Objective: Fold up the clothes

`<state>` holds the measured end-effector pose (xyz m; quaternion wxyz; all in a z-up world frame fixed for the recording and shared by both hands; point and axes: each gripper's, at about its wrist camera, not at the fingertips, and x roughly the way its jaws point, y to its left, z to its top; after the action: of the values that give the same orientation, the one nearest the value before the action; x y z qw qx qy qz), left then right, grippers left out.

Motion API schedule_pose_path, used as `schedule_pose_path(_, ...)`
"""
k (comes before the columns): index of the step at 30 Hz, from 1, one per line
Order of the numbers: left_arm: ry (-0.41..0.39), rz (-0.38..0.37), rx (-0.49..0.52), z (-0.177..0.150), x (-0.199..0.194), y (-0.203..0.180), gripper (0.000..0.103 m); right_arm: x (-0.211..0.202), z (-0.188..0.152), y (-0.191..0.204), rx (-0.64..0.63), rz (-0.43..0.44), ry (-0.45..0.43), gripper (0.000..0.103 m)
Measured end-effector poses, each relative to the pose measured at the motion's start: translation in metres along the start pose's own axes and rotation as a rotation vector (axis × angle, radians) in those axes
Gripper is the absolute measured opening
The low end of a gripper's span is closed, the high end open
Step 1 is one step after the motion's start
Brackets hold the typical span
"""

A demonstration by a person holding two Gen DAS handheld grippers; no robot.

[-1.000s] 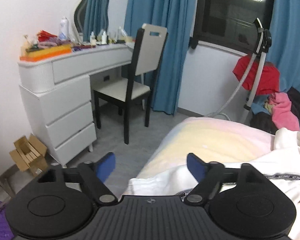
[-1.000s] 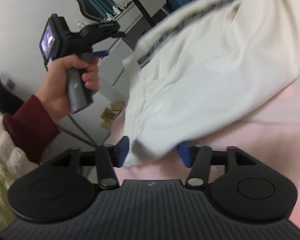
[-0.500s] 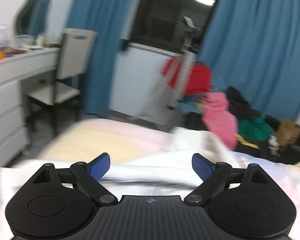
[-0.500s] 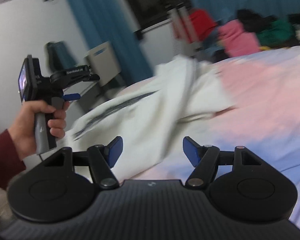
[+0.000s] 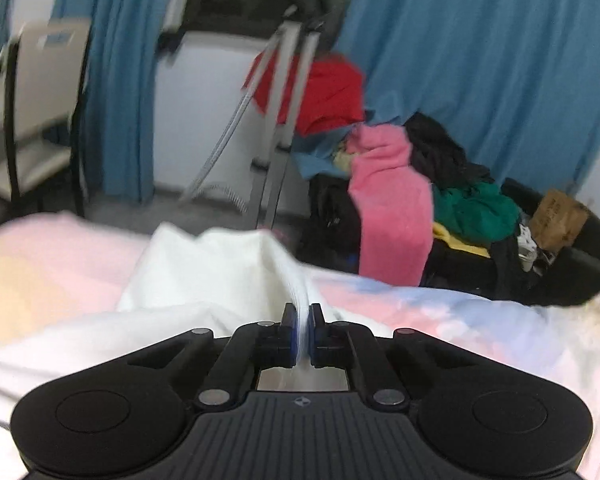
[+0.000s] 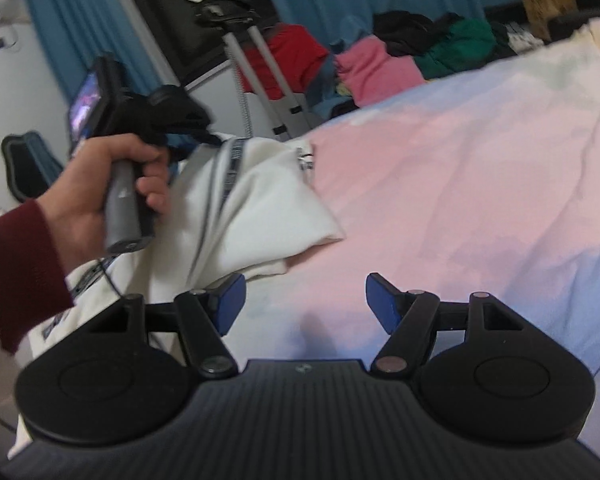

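Note:
A white garment with a dark striped band [image 6: 260, 208] lies bunched on the pastel pink and blue bed sheet [image 6: 460, 184]. My left gripper [image 5: 300, 328] is shut on a fold of this white garment [image 5: 220, 272], which stretches away from the jaws. In the right wrist view the left gripper [image 6: 204, 136] is held in a hand with a dark red sleeve, lifting the cloth's edge. My right gripper [image 6: 304, 304] is open and empty, just above the sheet, beside the garment's lower corner.
A heap of clothes, red [image 5: 324, 92], pink [image 5: 392, 208], green [image 5: 476, 208] and black, sits beyond the bed's far edge by blue curtains [image 5: 480, 60]. A garment steamer stand [image 5: 280, 128] is there too. A chair [image 5: 32, 120] stands at left.
My left gripper swung right from the dresser side and shut on the white garment. My right gripper let go of the garment's edge, opened wider and now hovers over the sheet.

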<state>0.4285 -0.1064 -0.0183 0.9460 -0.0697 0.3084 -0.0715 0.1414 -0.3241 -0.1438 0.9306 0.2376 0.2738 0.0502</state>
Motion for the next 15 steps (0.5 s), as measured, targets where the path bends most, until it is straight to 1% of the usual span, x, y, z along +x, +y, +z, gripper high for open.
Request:
schedule_pose_path(2,-0.058,-0.005,0.106,-0.004,-0.028,-0.013,0.004,-0.006,0.001,-0.005,0.029,-0.018,-0.026,0.070)
schedule_pose_path(4,-0.093,-0.028,0.176,-0.012,-0.056,-0.026,0.004,-0.016,0.001,-0.008,0.044,-0.035,-0.064,0.070)
schedule_pose_path(7,-0.151,-0.077,0.246,-0.034,-0.117,-0.038,0.003,-0.029,0.000,-0.009,0.049,-0.038,-0.114,0.070)
schedule_pose_path(9,-0.171,-0.108,0.246,-0.053,-0.155,-0.035,0.003,-0.040,0.000,-0.006,0.039,-0.030,-0.140,0.070)
schedule_pose_path(11,-0.198,-0.127,0.260,-0.079,-0.197,-0.029,0.003,-0.049,0.000,-0.002,0.021,-0.025,-0.162,0.069)
schedule_pose_path(15,-0.187,-0.194,0.223,-0.138,-0.266,-0.010,0.003,-0.066,-0.001,0.010,-0.032,0.003,-0.190,0.068)
